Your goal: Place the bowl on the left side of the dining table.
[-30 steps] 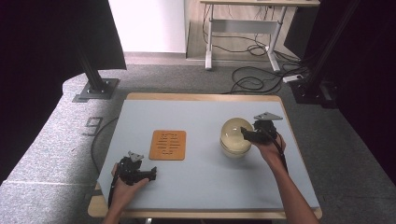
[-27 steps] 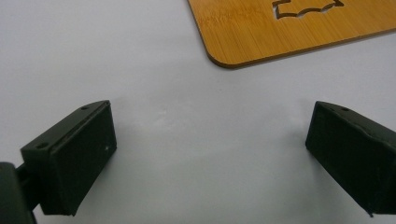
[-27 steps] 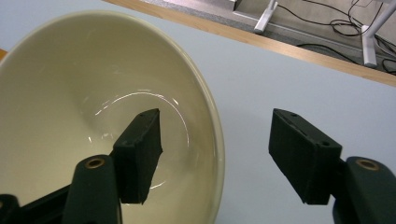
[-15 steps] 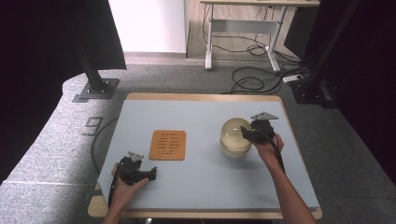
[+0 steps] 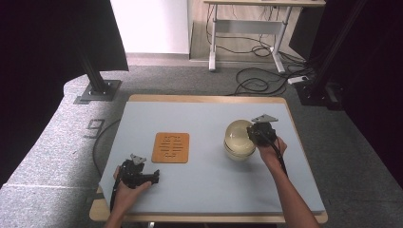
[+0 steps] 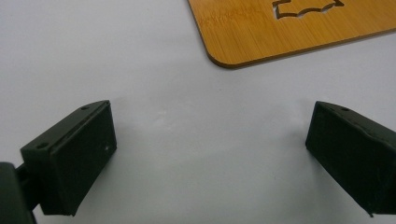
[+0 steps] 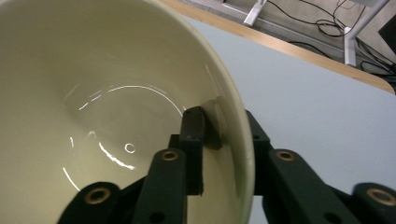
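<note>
A cream bowl (image 5: 239, 140) (image 7: 93, 84) sits right of the table's middle. My right gripper (image 5: 255, 136) (image 7: 224, 135) is shut on its rim, one jaw inside the bowl and one outside. An orange bamboo coaster (image 5: 171, 147) (image 6: 299, 32) with cut-out slots lies left of centre. Near the front left edge my left gripper (image 5: 154, 176) (image 6: 210, 144) rests low over the table, open, with bare surface between its jaws and the coaster's corner just ahead.
The table (image 5: 204, 185) has a light blue-grey top with a wooden edge. Beyond it are grey carpet, a black stand base (image 5: 97, 90), a white desk frame (image 5: 247, 42) and cables (image 5: 256, 83) on the floor.
The right gripper and the bowl's rim have shifted slightly toward the left. The left gripper has stayed in place.
</note>
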`<state>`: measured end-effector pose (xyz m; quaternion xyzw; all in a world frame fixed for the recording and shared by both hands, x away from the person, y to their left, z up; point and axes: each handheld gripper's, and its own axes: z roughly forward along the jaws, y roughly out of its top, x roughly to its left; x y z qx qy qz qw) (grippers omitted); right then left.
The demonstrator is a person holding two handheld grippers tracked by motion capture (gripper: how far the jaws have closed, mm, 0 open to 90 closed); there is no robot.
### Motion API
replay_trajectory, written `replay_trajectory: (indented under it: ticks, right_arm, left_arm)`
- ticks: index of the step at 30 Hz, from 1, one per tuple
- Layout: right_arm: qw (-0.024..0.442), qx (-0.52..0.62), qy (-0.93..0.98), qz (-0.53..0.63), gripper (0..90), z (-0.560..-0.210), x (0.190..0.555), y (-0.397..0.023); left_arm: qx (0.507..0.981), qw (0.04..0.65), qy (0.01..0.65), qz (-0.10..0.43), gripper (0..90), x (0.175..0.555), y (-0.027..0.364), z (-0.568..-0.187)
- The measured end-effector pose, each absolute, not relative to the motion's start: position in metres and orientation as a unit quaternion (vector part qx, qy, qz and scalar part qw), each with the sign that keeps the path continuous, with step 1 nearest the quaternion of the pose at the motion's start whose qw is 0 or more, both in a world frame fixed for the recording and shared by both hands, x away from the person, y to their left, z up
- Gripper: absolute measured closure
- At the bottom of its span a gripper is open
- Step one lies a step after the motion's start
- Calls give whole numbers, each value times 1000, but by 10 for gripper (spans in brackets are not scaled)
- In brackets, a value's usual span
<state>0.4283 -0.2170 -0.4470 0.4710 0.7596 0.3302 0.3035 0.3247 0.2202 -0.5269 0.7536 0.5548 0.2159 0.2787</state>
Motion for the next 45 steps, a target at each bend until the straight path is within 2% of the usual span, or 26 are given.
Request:
replay_trajectory:
  ticks: [13,20,32,41,45]
  right_arm:
    - [310,466,753,346,822,-438,420,-221]
    - [302,476,745,356,825,-439,418,-225]
    - [331,453,737,376,822,-435,408,-230]
    - [323,448,730,402,820,-431,402,-236]
    - [334,449,718,414,820,-426,397,-238]
  left_arm:
    - [754,278,555,217,19,325,220,-527]
    - [753,278,555,217,19,324,220,-527]
    - [753,278,555,216,20,324,220,-527]
    - [754,278,555,216,19,324,220,-527]
    - [754,277,555,216,20,324,220,-527]
